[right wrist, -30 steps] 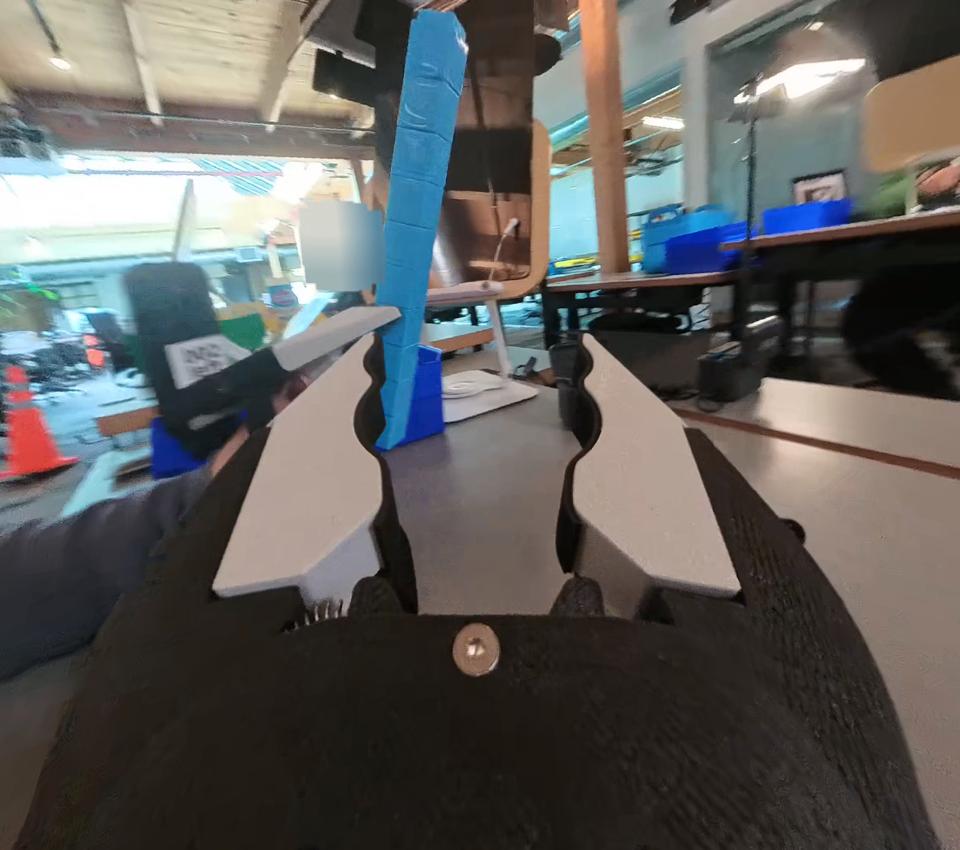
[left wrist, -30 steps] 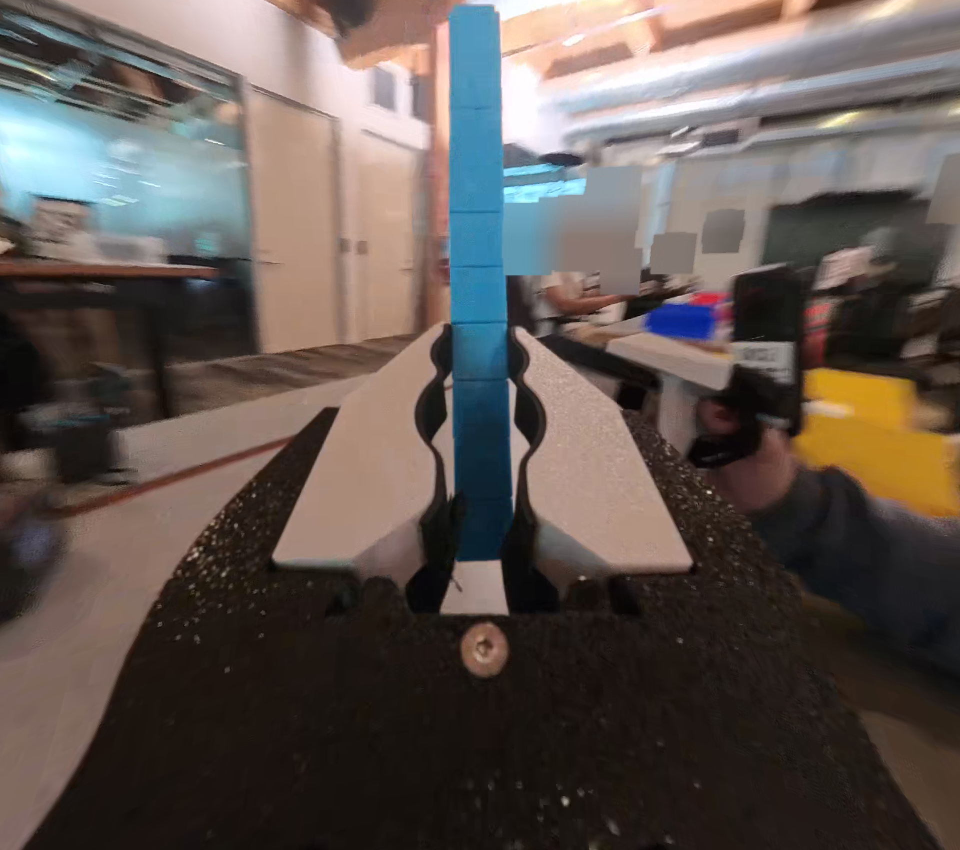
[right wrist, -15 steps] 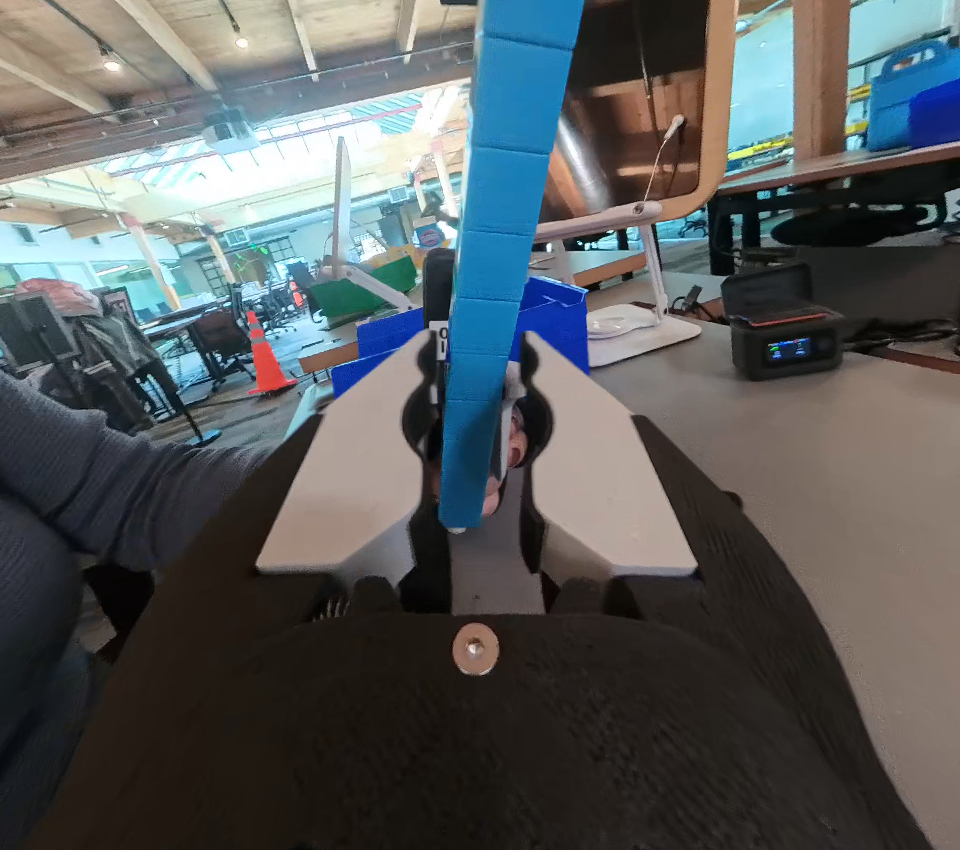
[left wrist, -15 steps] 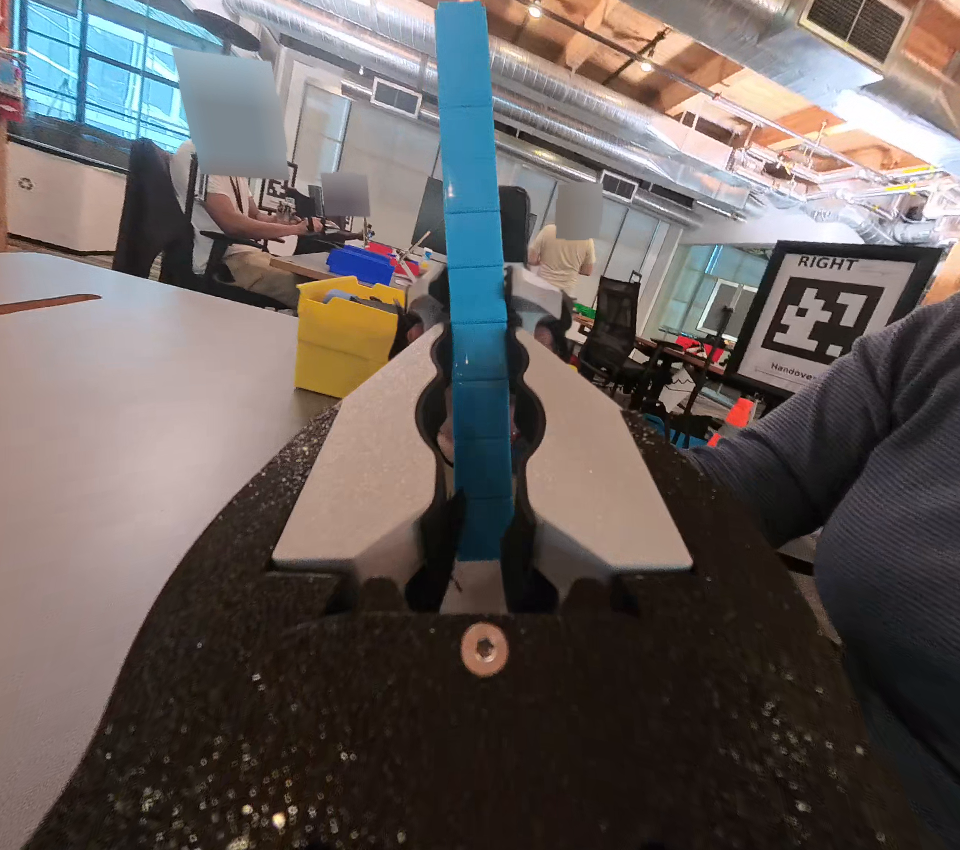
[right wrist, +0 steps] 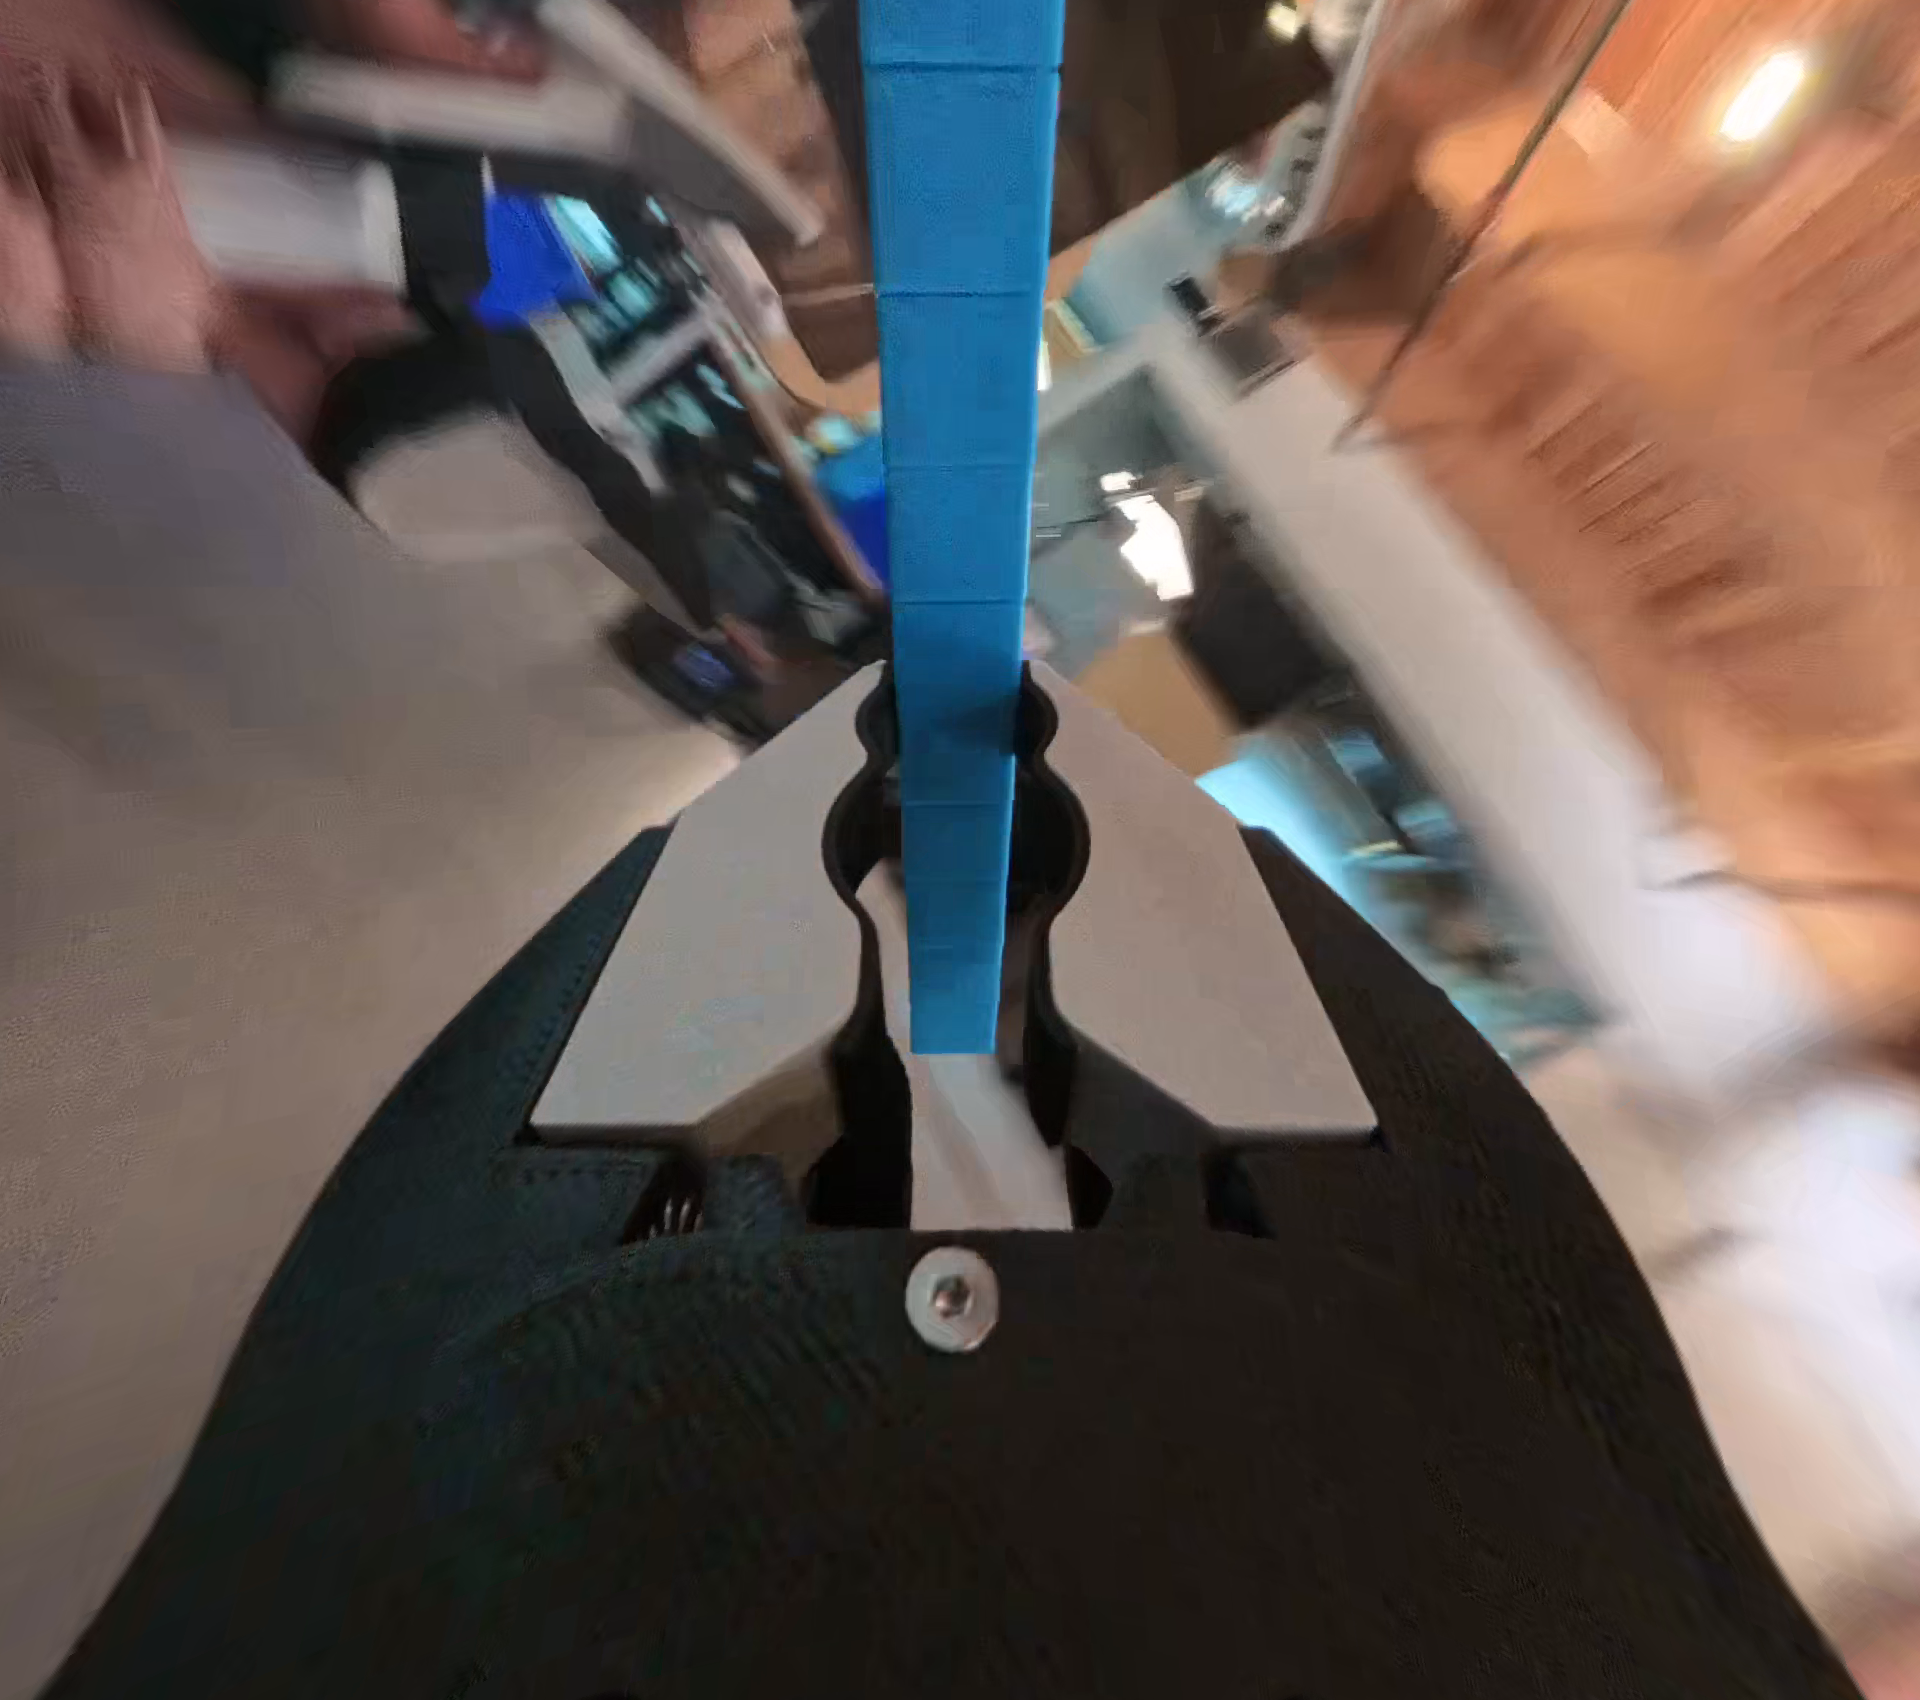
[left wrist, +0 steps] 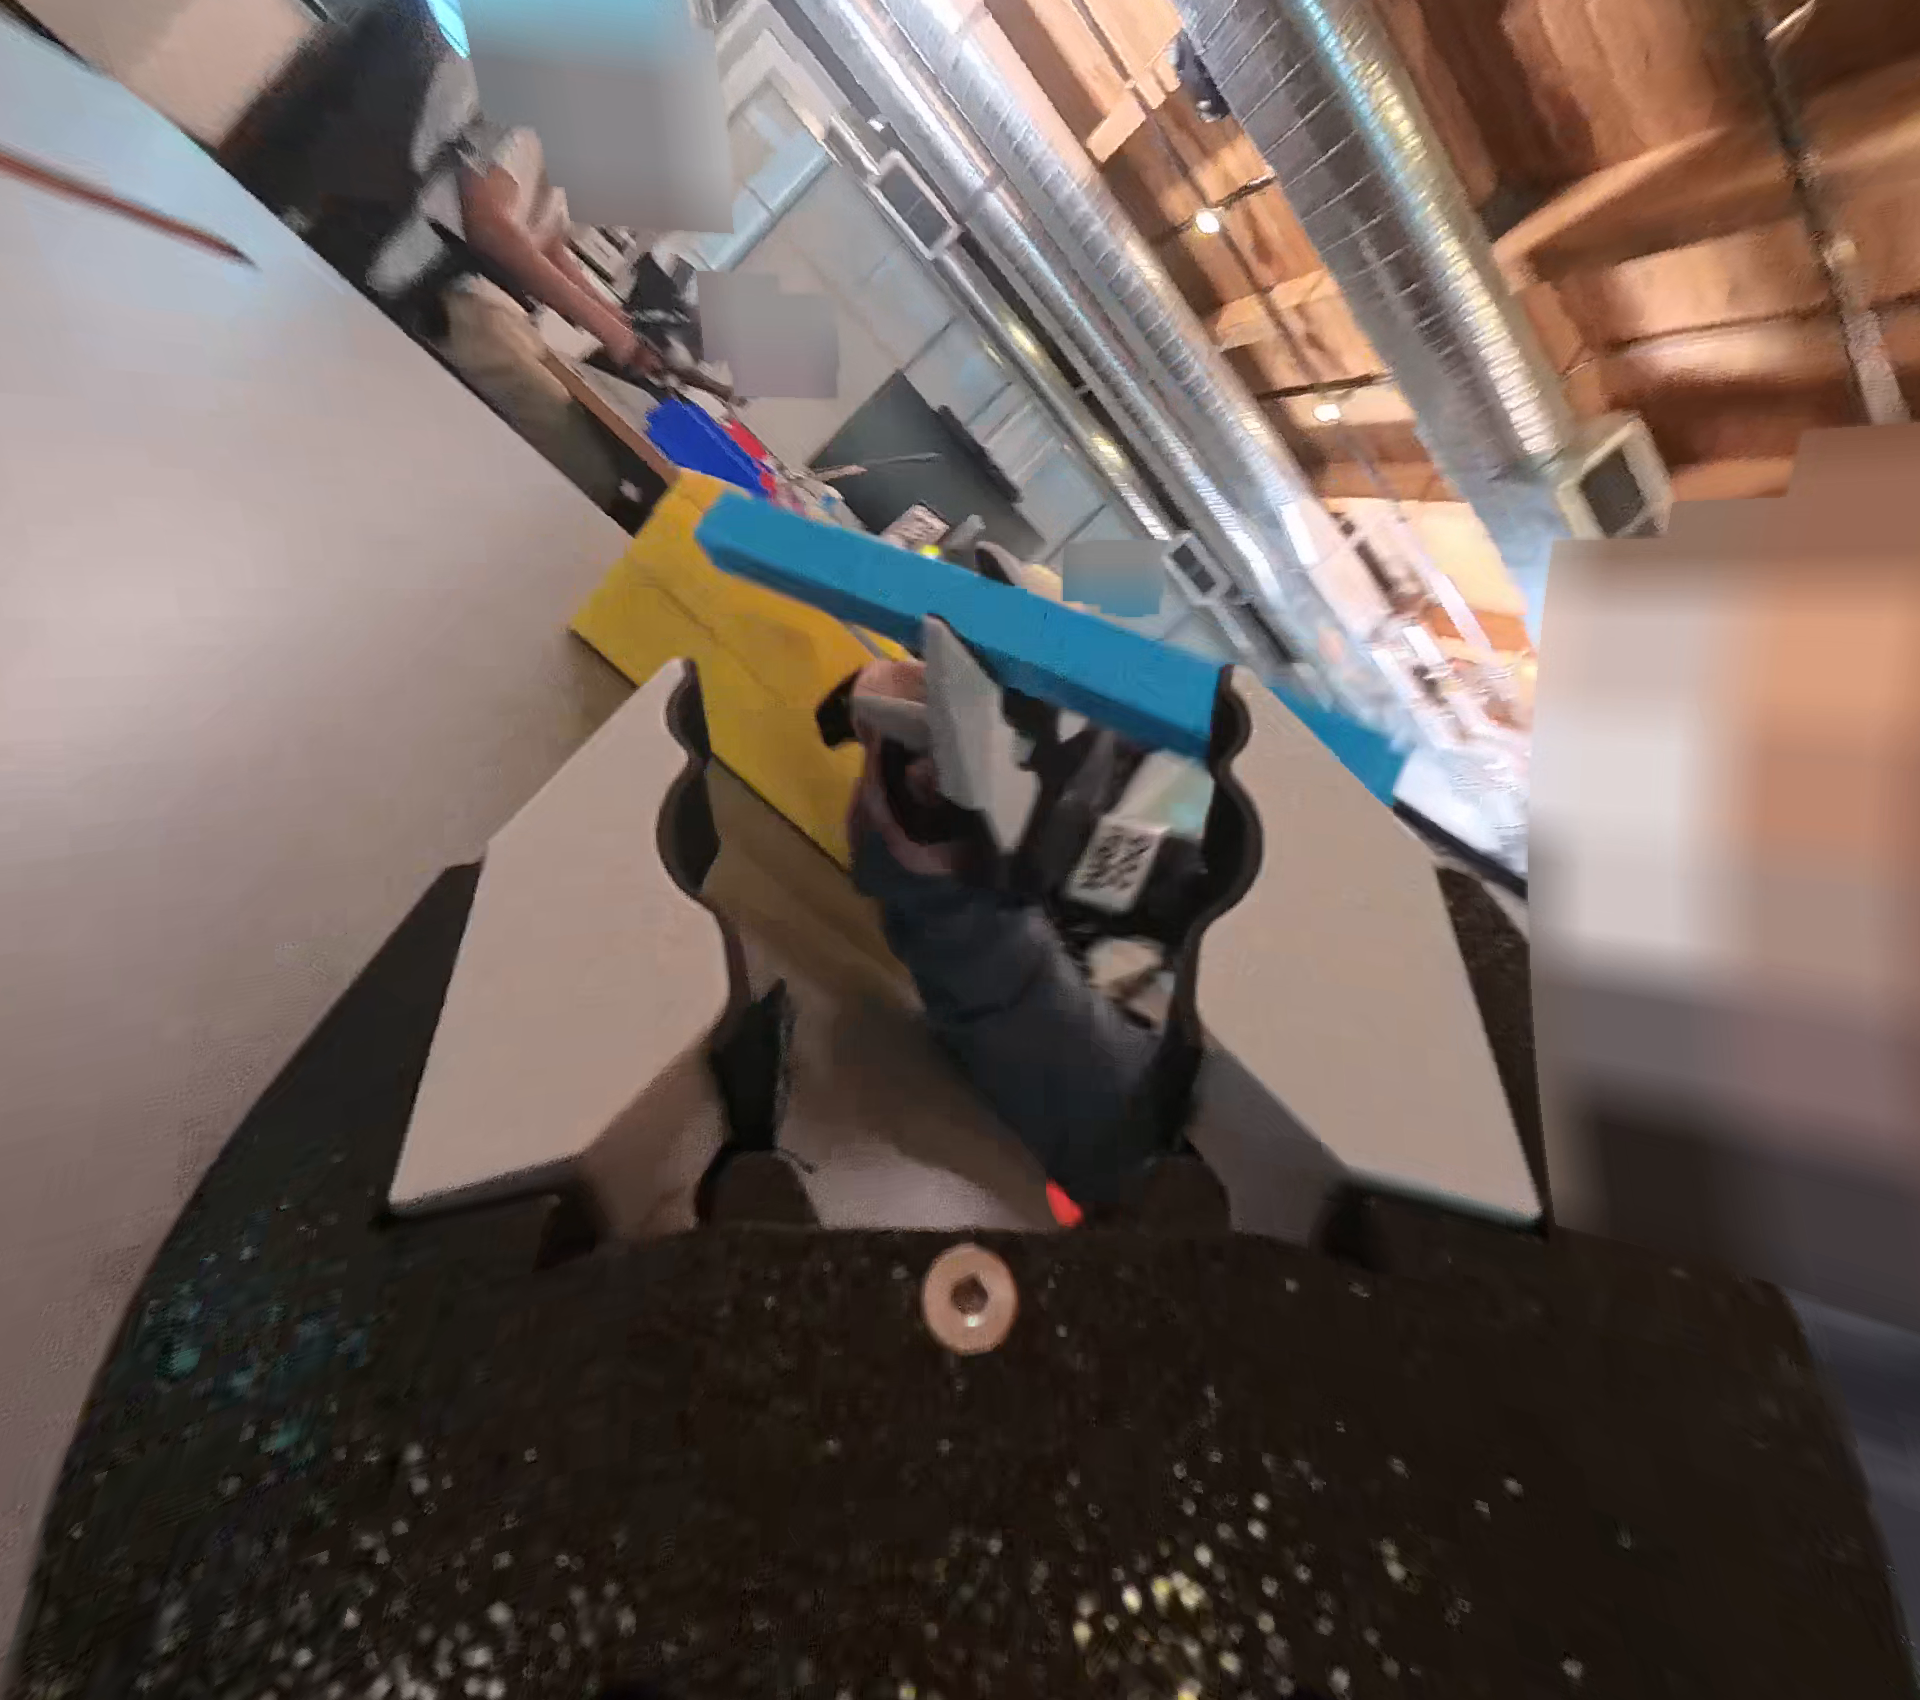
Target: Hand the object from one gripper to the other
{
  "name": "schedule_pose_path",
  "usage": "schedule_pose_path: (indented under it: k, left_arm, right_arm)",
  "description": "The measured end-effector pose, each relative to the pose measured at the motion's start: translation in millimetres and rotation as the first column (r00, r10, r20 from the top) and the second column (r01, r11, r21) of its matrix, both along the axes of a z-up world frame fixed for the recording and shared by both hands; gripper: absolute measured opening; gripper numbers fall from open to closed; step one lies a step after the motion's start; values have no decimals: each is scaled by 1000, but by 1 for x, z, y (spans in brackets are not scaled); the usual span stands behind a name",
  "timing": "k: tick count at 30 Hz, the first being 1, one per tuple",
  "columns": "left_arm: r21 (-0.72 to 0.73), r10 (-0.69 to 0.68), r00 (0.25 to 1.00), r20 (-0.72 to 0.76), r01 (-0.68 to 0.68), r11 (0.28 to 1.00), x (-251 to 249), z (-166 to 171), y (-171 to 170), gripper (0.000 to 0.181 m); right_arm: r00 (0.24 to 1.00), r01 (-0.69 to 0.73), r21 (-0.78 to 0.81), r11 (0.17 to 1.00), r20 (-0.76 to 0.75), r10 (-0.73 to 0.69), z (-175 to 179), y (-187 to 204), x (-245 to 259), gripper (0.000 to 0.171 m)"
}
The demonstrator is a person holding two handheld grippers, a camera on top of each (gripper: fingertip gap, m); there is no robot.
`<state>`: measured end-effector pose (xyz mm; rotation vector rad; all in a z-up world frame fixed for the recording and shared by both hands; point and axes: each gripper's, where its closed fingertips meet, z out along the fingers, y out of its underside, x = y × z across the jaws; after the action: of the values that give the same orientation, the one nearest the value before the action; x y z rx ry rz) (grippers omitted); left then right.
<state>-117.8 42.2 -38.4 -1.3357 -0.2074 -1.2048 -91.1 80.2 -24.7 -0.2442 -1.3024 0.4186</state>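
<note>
The object is a long blue bar of joined cubes (right wrist: 961, 403). My right gripper (right wrist: 956, 684) is shut on its lower end, and the bar runs straight out past the fingertips. My left gripper (left wrist: 956, 684) is open and empty. In the left wrist view the blue bar (left wrist: 966, 622) lies slanted just beyond my fingertips, held by a pale finger (left wrist: 961, 731) of the right gripper. It is not between my left jaws. In the right wrist view the left gripper's fingers (right wrist: 582, 123) show blurred at the upper left, apart from the bar.
A grey table (left wrist: 260, 611) stretches to the left, with a yellow bin (left wrist: 727, 642) beyond it. A dark sleeve (left wrist: 1018, 975) of the arm holding the right gripper shows between my left fingers. A seated person (left wrist: 468, 196) is far behind. The right wrist view is motion-blurred.
The left gripper has opened and let go of the blue bar. The right gripper, shut on it since half a second ago, now holds it alone. Both views have tilted and the grippers moved apart.
</note>
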Motion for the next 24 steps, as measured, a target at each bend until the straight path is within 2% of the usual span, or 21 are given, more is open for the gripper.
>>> schedule_pose_path:
  k: [3, 6, 8, 12, 14, 16, 19, 21, 24]
  left_arm:
    - [-21, -155, 980, 129, 159, 987, 9, 0, -7, 91]
    - [-112, -251, 963, 99, 261, 959, 32, -13, -8, 82]
    - [-156, -309, 950, 43, 312, 937, 48, -19, -9, 77]
    - [-159, -360, 933, -4, 355, 921, 62, -19, -14, 29]
    - [-175, -355, 934, -35, 344, 923, 63, -24, -13, 27]
    - [-198, -328, 941, -86, 307, 931, 61, -31, -11, 22]
    - [-164, -259, 953, -157, 234, 958, 54, -30, -6, 19]
    - [-102, -199, 961, -192, 182, 978, 47, -22, -5, 19]
    - [47, -80, 955, -287, 98, 994, 39, -4, -8, 19]
  right_arm:
    - [991, 131, 325, 936, -46, -123, -8, -8, -6, 20]
    - [986, 163, 476, 865, -48, -159, -17, -19, -12, 19]
    - [983, 174, 529, 831, -49, -175, -20, -23, -14, 20]
    - [979, 191, 554, 810, -49, -196, -23, -23, -15, 20]
    - [980, 187, 552, 813, -41, -197, -25, -23, -16, 20]
    - [981, 183, 530, 828, -39, -192, -24, -22, -16, 23]
    - [986, 164, 412, 897, -40, -162, -16, -17, -12, 61]
    - [992, 123, 257, 958, -42, -116, -6, -11, -5, 84]
    - [998, 19, -63, 998, -56, -22, 13, 5, 8, 88]
